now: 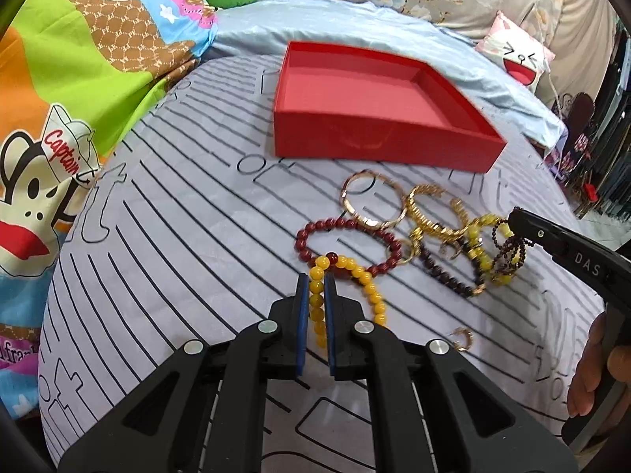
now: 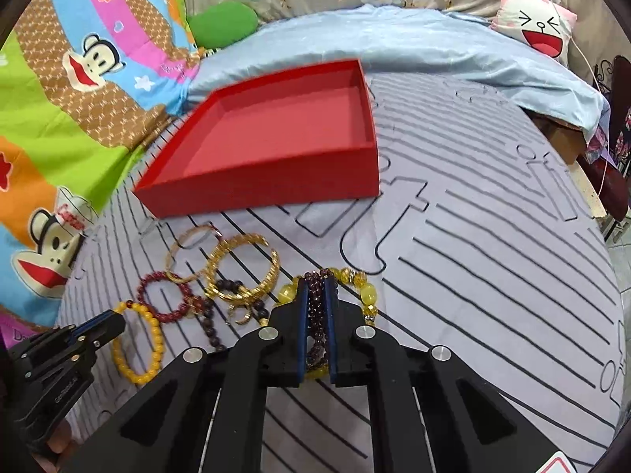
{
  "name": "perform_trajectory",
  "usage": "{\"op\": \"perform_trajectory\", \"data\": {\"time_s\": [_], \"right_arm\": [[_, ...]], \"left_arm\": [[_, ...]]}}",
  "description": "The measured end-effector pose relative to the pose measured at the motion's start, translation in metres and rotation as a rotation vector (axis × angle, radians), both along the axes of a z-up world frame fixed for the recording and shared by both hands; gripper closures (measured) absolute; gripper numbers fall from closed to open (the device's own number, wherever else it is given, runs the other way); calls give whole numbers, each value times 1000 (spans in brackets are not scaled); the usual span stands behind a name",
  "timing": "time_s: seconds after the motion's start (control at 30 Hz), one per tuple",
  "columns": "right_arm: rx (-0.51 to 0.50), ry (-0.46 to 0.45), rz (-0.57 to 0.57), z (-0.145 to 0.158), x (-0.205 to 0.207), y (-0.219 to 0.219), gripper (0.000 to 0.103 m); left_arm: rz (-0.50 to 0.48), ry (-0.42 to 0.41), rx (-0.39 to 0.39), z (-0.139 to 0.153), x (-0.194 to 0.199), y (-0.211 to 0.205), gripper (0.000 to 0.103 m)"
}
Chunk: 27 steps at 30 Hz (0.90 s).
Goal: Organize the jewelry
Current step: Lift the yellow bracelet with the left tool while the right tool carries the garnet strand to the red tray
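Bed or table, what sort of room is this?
Most likely a bedroom: the jewelry lies on a striped sheet over a bed, with a cartoon quilt and a cat-face pillow beside the red box.

1. The left gripper (image 1: pixel 315 276) is clamped on a yellow bead bracelet (image 1: pixel 357 276), its blue pads pressing a strand of beads.
2. A dark red bead bracelet (image 1: pixel 347 244) lies touching the yellow one.
3. Beyond it, gold bangles (image 1: pixel 418 213) lie tangled with other bead strands.
4. The right gripper (image 1: pixel 516 228) reaches in from the right edge onto a dark purple bead bracelet (image 1: pixel 508 252).
5. An empty red box (image 1: pixel 378 142) sits farther back on the striped sheet (image 1: pixel 177 236).
6. A small gold earring (image 1: pixel 464 338) lies apart.
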State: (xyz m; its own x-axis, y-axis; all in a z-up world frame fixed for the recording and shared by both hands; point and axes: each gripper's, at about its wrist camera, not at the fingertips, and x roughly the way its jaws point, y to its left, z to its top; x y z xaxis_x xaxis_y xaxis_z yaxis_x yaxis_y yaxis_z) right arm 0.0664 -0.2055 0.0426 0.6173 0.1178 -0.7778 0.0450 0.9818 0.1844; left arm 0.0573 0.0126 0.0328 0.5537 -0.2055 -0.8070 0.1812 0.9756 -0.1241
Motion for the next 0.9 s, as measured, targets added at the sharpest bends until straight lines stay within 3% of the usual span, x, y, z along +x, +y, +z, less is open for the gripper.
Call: {"op": "perform_trajectory", "data": {"time_s": [0.27, 0.5, 0.7, 0.9], "right_arm": [[23, -70, 13, 39, 0, -3, 96], [15, -115, 39, 66, 31, -7, 96], [27, -144, 48, 85, 82, -16, 96], [50, -133, 59, 94, 149, -24, 96]], "left_arm": [[-31, -53, -60, 37, 2, -1, 96], [-99, -140, -48, 79, 27, -17, 96], [-164, -220, -90, 117, 82, -35, 96], [-204, -252, -117, 131, 148, -52, 96]]}}
